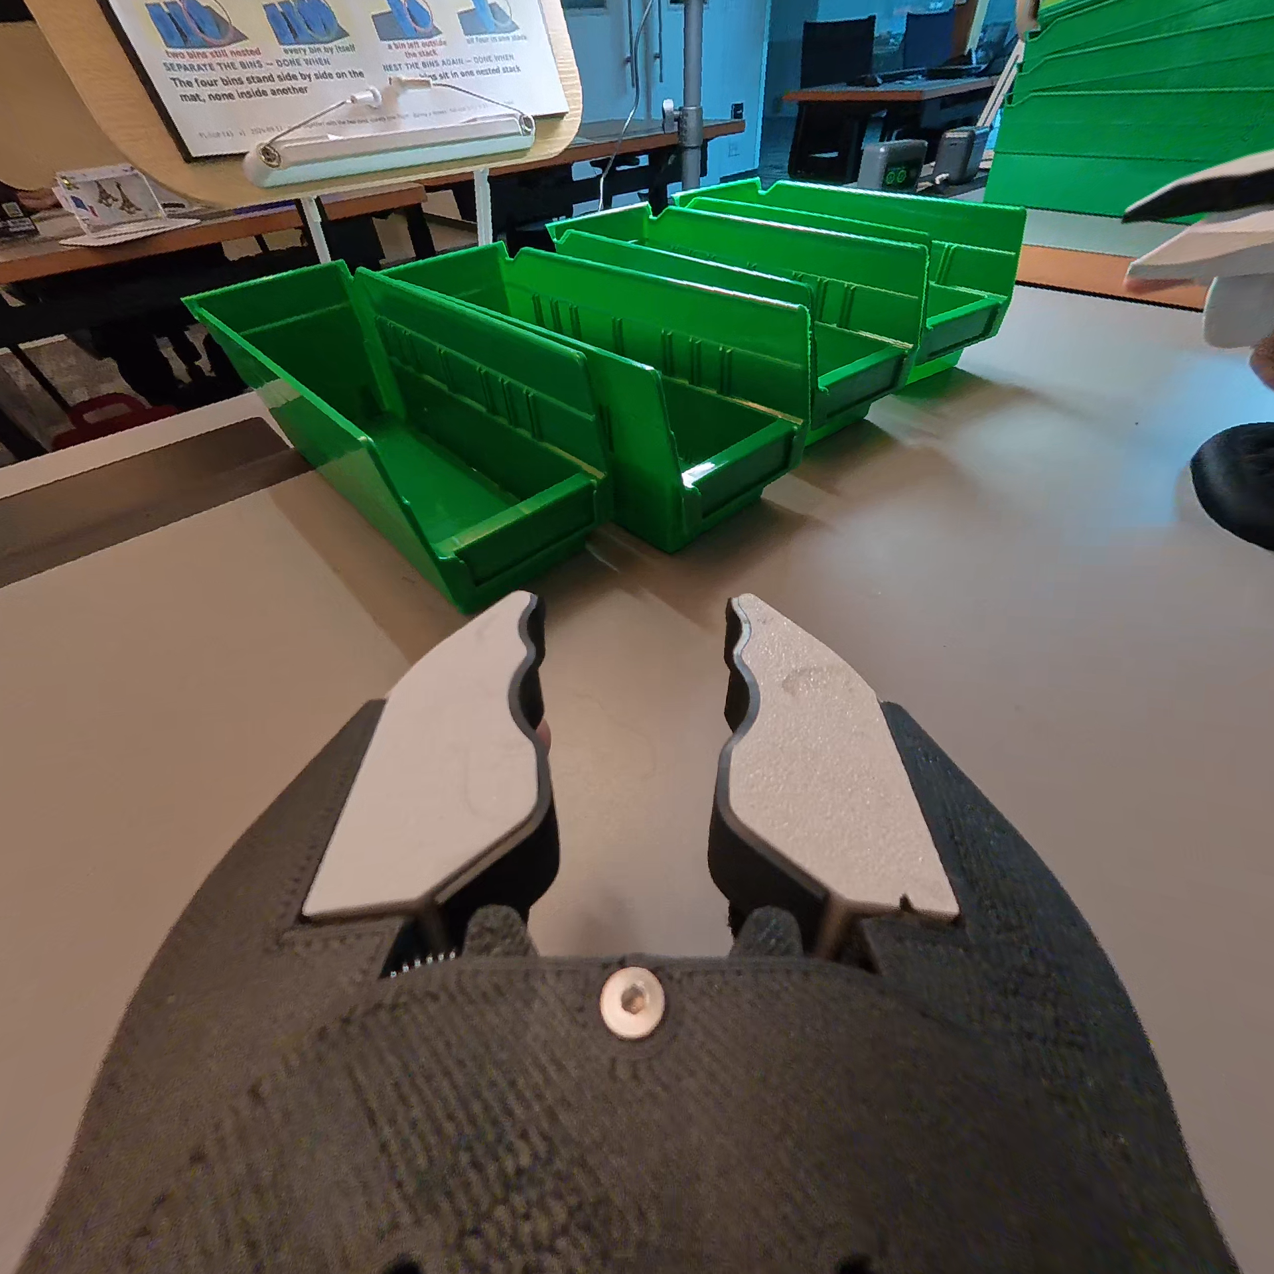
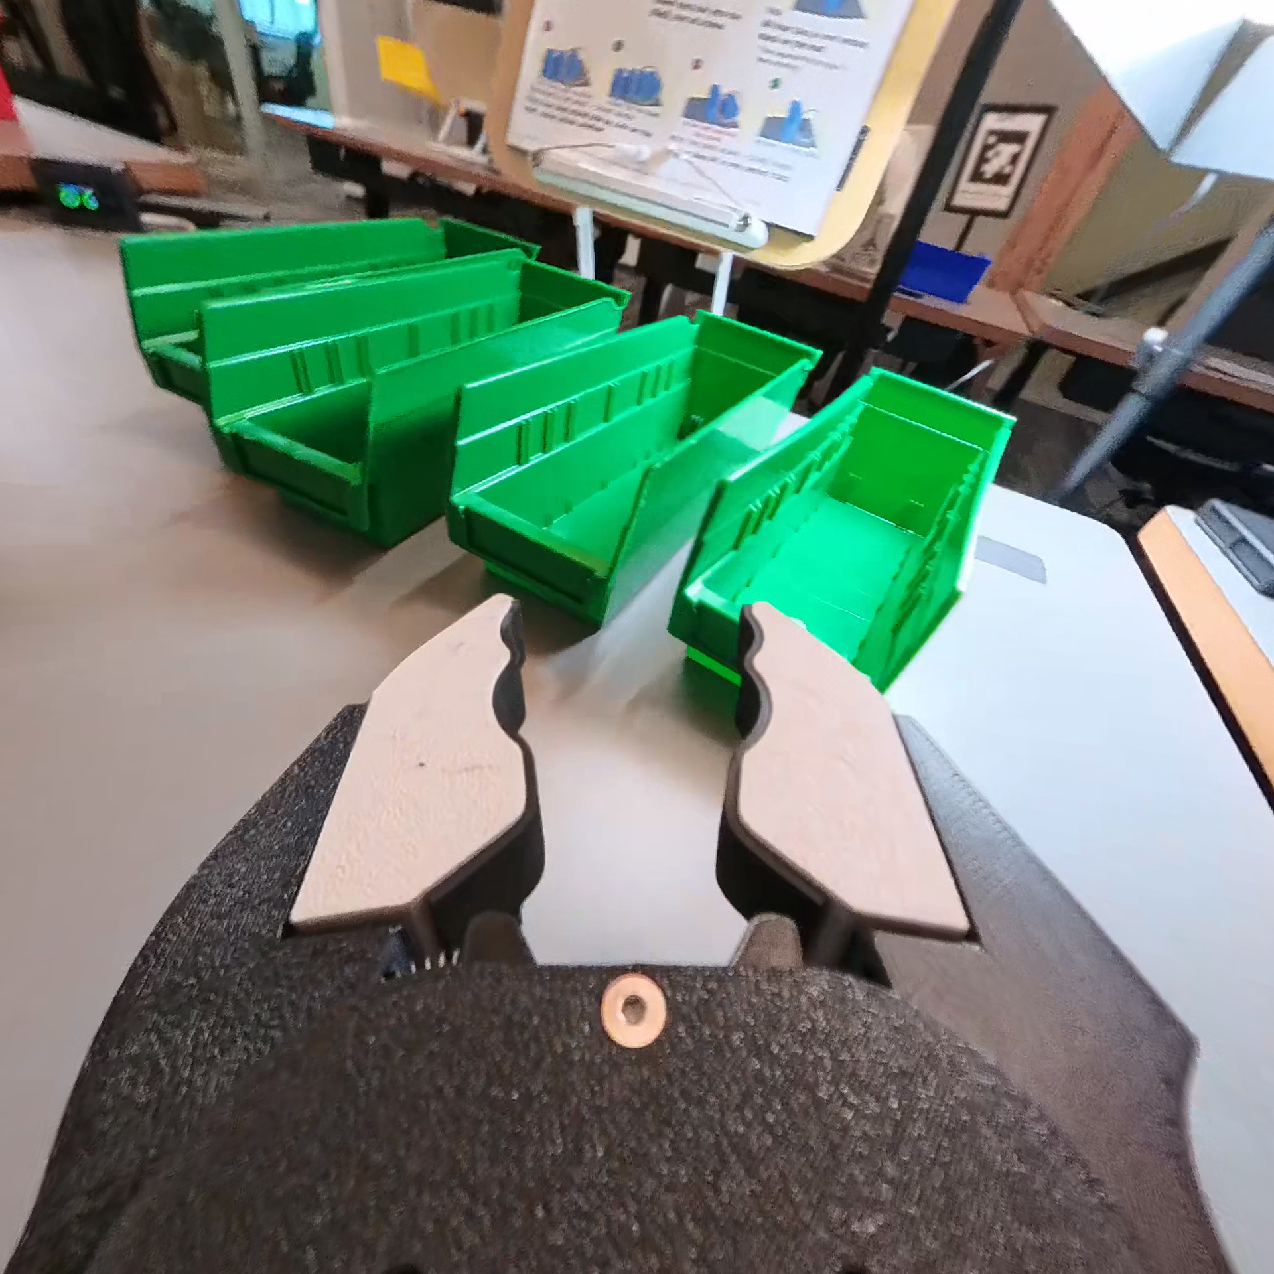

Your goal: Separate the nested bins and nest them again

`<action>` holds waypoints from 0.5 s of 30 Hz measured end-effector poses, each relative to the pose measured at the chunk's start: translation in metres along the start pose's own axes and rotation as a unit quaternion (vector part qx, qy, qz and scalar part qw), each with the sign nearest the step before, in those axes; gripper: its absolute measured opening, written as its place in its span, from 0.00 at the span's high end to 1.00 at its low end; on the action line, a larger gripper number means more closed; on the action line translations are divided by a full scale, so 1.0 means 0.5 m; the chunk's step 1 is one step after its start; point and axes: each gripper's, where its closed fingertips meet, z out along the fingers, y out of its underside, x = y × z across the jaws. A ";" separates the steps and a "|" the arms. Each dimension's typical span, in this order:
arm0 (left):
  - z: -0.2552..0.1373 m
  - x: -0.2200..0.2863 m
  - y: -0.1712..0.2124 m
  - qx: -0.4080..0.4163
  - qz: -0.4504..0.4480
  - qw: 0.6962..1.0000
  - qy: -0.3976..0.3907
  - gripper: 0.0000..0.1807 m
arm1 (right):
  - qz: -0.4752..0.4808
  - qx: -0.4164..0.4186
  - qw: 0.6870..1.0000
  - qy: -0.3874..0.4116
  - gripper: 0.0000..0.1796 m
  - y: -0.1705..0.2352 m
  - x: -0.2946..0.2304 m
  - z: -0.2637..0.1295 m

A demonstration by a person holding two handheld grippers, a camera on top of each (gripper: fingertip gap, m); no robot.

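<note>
Four green bins (image 2: 551, 469) sit side by side on the counter (image 2: 172, 655), none inside another, so the pulling apart looks done. The left tool (image 1: 634, 620) and the right tool (image 2: 631, 624) both hover with fingers apart, holding nothing. Next, a tool should probably grab one bin's edge and drop it into its neighbor.
</note>
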 end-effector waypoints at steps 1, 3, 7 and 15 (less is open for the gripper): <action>0.000 -0.002 -0.001 0.002 -0.001 1.000 -0.002 0.72 | 0.012 0.005 1.000 0.009 0.66 0.009 0.010 0.000; -0.003 -0.013 -0.005 0.008 -0.009 1.000 -0.011 0.72 | 0.033 0.009 0.999 0.022 0.64 0.021 0.023 0.000; -0.027 -0.071 -0.020 0.030 -0.018 0.997 -0.064 0.72 | 0.031 0.025 0.999 0.033 0.64 0.012 0.029 -0.005; -0.051 -0.127 -0.016 0.030 -0.015 0.994 -0.104 0.72 | 0.022 0.030 0.999 0.032 0.65 0.011 0.024 -0.007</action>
